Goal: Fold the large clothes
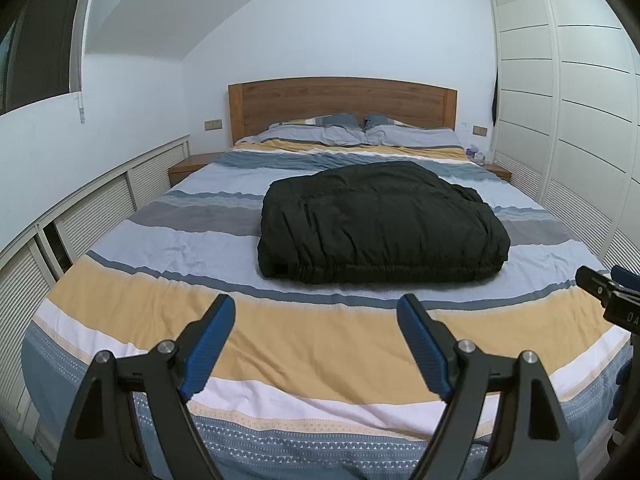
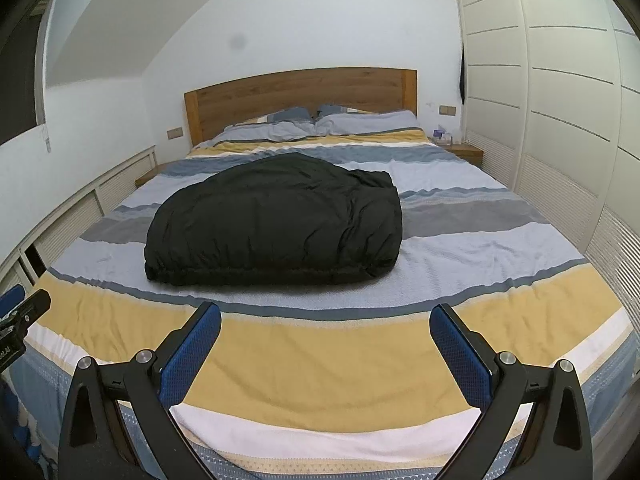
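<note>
A large black padded garment [image 1: 380, 224] [image 2: 276, 220] lies folded into a thick bundle on the middle of the striped bed cover [image 1: 280, 336] [image 2: 320, 360], its gathered hem facing me. My left gripper [image 1: 316, 312] hangs open above the yellow stripe at the foot of the bed, well short of the garment, with nothing between its blue pads. My right gripper [image 2: 326, 320] is also open and empty over the same stripe. In the left wrist view the right gripper's finger [image 1: 600, 288] shows at the right edge. The left gripper's finger [image 2: 28, 312] shows at the left edge of the right wrist view.
A wooden headboard [image 1: 340, 100] and two pillows [image 1: 360, 132] stand at the far end. White slatted cabinets [image 1: 100, 208] line the left wall and a tall white wardrobe [image 1: 560, 100] the right. Small bedside tables [image 1: 192, 164] flank the bed.
</note>
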